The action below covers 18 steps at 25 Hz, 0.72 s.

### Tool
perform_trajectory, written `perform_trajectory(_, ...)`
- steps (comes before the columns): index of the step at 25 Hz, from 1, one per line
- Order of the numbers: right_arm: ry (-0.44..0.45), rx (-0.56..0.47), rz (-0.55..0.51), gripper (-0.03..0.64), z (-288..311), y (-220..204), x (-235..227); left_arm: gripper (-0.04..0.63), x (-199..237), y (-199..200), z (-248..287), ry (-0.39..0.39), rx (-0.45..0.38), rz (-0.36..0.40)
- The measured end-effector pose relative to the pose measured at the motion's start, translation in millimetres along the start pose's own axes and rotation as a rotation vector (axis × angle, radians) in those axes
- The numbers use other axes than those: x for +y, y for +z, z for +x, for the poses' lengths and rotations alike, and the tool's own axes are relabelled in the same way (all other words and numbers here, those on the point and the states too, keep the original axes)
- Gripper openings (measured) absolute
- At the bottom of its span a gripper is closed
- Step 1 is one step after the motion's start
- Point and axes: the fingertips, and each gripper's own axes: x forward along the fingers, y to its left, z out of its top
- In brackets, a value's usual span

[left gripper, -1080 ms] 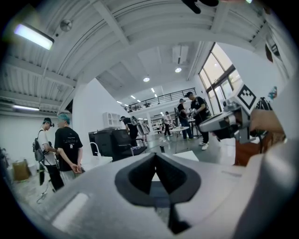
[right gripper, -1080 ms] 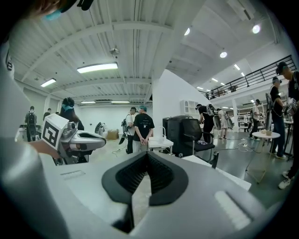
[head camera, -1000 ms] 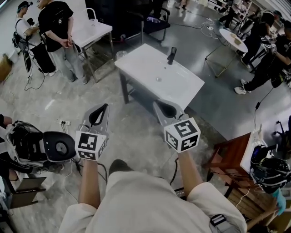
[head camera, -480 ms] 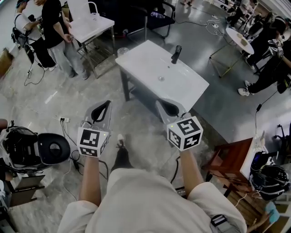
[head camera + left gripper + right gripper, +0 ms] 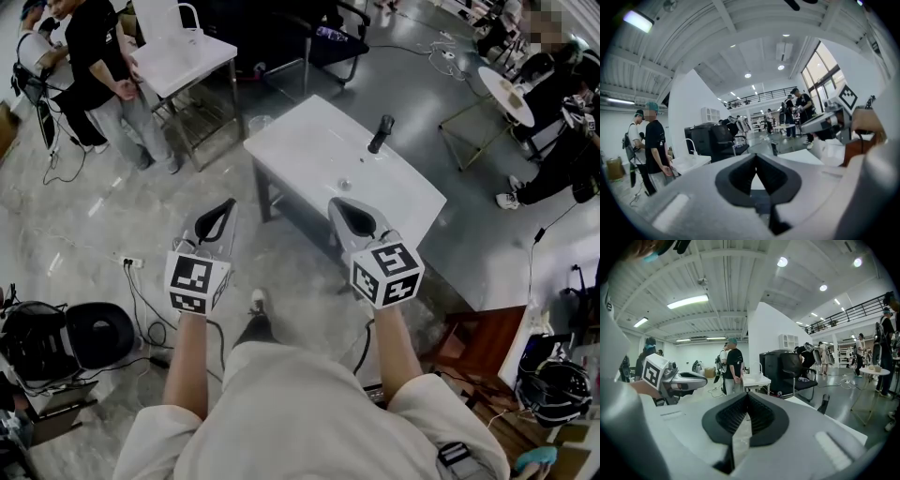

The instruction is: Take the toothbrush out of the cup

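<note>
A white sink table (image 5: 309,150) with a black faucet (image 5: 380,134) stands ahead of me on the grey floor. A small clear cup (image 5: 260,122) sits at its far left corner; I cannot make out a toothbrush in it. My left gripper (image 5: 228,202) hangs over the floor short of the table, jaws shut and empty (image 5: 756,154). My right gripper (image 5: 336,202) is level with it at the table's near edge, jaws closed tip to tip with nothing between them (image 5: 747,393). Each gripper shows in the other's view.
A second white sink table (image 5: 178,56) stands at the back left with people (image 5: 89,56) beside it. A black chair (image 5: 323,37) is behind, a round table (image 5: 506,89) at the right, a wooden stool (image 5: 478,328) near right. Cables and black gear (image 5: 94,333) lie on the floor at left.
I have stepped forward: the sink table has drawn closer and both grippers have risen slightly toward it. Both jaws stay as they were.
</note>
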Motion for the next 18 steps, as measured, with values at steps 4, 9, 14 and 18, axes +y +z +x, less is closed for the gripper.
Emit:
perform_trajectory(4,-0.012,0.012,0.009,0.006,45,12,-14,0.002,38,1,35,-0.018,0.007,0.006)
perform_trajectory(9,-0.022,0.032,0.026,0.006,92,20,-22,0.002,78,-3,67,-0.046,0.027,0.019)
perform_trajectory(14,-0.035,0.049,0.037,0.006,137,27,-39,0.002,114,-13,102,-0.069,0.057,0.019)
perform_trajectory(18,-0.046,0.064,0.050,0.006,166,26,-47,0.003,135,-24,123,-0.089,0.074,0.015)
